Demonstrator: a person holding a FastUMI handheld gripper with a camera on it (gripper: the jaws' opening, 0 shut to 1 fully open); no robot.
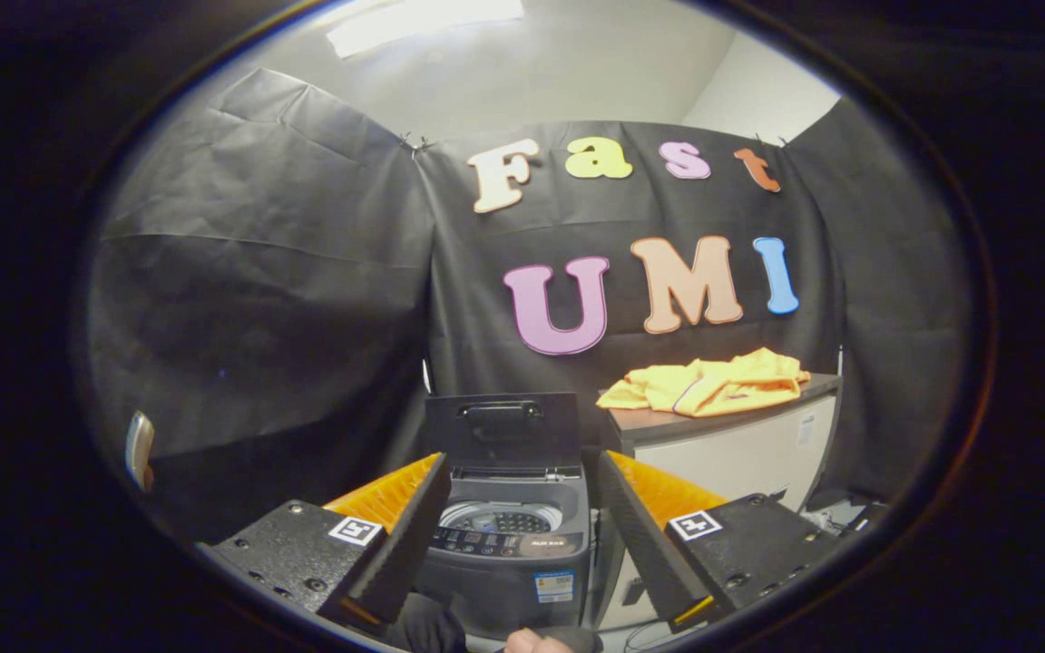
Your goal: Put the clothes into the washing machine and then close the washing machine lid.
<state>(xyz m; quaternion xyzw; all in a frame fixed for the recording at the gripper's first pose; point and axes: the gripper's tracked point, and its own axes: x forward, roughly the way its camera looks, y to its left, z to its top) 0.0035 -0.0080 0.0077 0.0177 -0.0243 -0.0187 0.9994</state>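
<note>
Clothes (711, 382): a yellow-orange garment, crumpled in a heap on top of a low table (731, 444) against the booth wall, beyond and to the right of the claw's right finger. Washing machine (509, 535) stands just left of that table, lid (502, 429) raised upright, drum opening exposed. Claw (520, 531) spread wide, holding nothing, touching nothing; the machine sits framed between its two fingers, some way ahead. The garment is well apart from the claw.
</note>
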